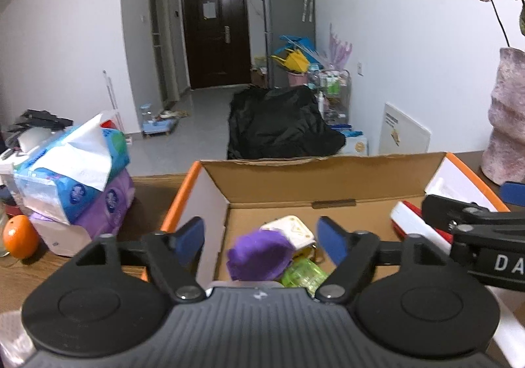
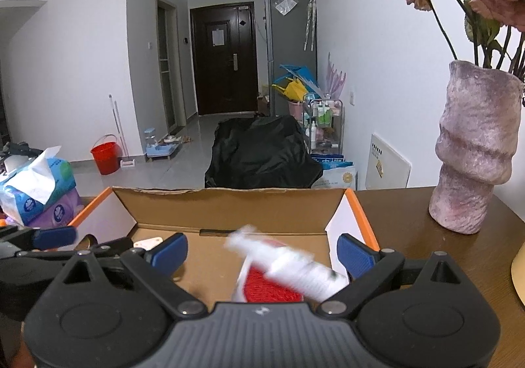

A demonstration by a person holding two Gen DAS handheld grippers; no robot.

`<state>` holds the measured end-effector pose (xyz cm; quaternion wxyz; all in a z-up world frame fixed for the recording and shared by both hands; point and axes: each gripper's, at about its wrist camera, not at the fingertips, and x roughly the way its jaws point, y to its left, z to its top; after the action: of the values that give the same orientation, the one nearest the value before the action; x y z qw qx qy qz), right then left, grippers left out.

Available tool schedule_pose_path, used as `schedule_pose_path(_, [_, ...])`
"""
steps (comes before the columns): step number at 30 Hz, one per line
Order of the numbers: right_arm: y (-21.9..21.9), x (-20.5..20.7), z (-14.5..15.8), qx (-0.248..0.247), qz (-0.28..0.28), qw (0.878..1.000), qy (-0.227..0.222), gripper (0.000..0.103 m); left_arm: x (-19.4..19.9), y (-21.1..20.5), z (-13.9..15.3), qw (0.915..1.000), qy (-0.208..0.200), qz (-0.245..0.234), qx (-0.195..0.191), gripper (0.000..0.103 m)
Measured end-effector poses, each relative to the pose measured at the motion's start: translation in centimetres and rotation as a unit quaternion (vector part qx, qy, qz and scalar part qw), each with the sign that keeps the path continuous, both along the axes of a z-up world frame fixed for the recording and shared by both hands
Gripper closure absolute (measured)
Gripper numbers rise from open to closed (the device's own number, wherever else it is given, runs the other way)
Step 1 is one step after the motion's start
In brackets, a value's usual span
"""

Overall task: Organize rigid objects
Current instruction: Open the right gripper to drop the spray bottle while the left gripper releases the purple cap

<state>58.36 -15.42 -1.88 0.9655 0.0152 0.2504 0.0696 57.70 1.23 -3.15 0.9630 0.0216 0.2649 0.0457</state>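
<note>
Inside cardboard box (image 1: 272,184) at surface's far edge — purple piece (image 1: 259,254), green item (image 1: 303,272), white-and-red item (image 2: 288,272) dropped in; both grippers' (image 1: 261,236) (image 2: 262,253) jaws apart, empty; tissue packs (image 1: 75,184), orange (image 1: 19,236) outside.

Tissue packs (image 1: 75,177), orange (image 1: 20,236), flower vase (image 2: 475,151)

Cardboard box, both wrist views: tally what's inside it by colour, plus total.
Purple: 1, purple object, blurred
White: 2, white angular piece; white and red item, blurred, counted as white
Green: 1, translucent green piece
Total: 4 visible in the cardboard box; the grippers hide part of the floor, so there may be more.
</note>
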Motion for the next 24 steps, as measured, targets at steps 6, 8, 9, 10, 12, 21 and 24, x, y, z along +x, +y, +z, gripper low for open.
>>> schedule_pose_path(6, [-0.12, -0.02, 0.13, 0.000, -0.005, 1.000, -0.001, 0.003, 0.07, 0.24, 0.02, 0.9999, 0.002, 0.010, -0.006, 0.007])
schedule_pose_path(8, [-0.18, -0.08, 0.16, 0.000, -0.006, 1.000, -0.002, 0.003, 0.02, 0.27, 0.10, 0.9999, 0.001, 0.012, -0.006, 0.006])
schedule_pose_path(9, [-0.19, -0.11, 0.19, 0.001, -0.006, 1.000, -0.002, 0.003, 0.00, 0.27, 0.11, 0.9999, 0.000, 0.012, -0.006, 0.005])
schedule_pose_path(10, [-0.22, -0.14, 0.18, 0.000, -0.007, 1.000, -0.003, 0.003, 0.02, 0.25, 0.10, 0.9999, 0.001, 0.012, -0.006, 0.005])
schedule_pose_path(12, [-0.21, -0.18, 0.17, 0.000, -0.008, 1.000, -0.003, 0.003, 0.01, 0.25, 0.04, 0.9999, 0.002, 0.011, -0.005, 0.005])
schedule_pose_path(21, [-0.23, -0.34, 0.16, -0.001, -0.006, 1.000, -0.005, 0.003, -0.28, 0.81, 0.25, 0.9999, -0.004, 0.012, -0.005, 0.003])
schedule_pose_path(24, [-0.22, -0.42, 0.15, 0.000, -0.008, 1.000, -0.005, 0.003, -0.02, 0.91, -0.16, 0.9999, 0.003, 0.015, -0.006, 0.003])
